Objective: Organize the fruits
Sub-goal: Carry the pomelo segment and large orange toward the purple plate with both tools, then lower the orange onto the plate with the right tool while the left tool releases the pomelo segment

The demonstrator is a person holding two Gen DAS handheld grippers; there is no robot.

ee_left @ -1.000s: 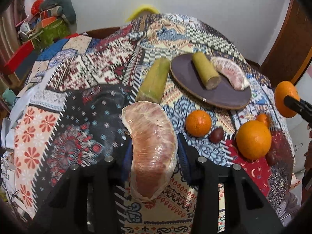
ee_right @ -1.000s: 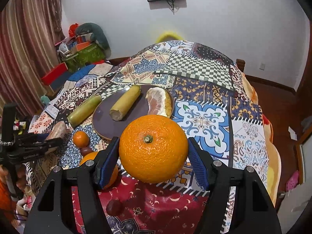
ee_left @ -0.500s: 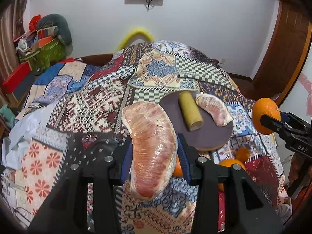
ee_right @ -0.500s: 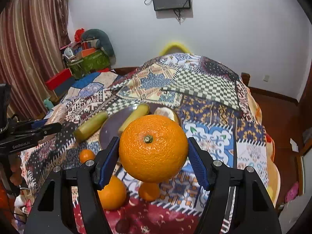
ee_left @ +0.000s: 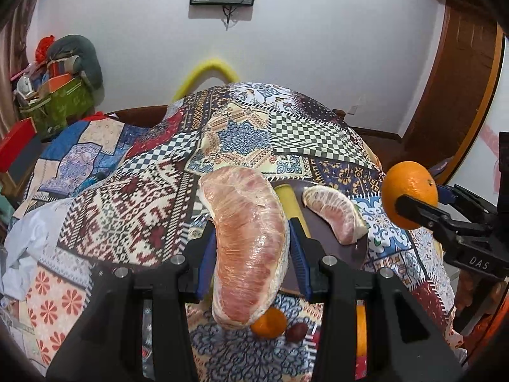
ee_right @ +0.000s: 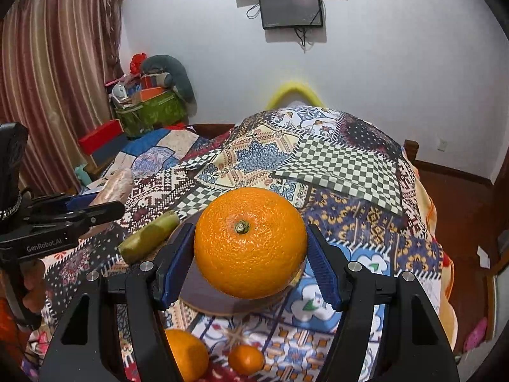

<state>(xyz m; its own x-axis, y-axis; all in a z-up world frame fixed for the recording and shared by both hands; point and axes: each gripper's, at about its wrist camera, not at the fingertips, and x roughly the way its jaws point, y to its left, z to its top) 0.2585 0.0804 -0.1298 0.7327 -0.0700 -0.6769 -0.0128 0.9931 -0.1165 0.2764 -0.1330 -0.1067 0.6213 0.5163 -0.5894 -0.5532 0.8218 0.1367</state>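
"GenRobot.AI" is printed on the left gripper [ee_right: 95, 213], and "DAS" on the right gripper [ee_left: 410, 205]

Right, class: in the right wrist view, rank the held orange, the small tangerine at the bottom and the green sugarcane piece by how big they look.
1. Held orange: largest, though nearness to the camera inflates it.
2. Green sugarcane piece.
3. Small tangerine: smallest.
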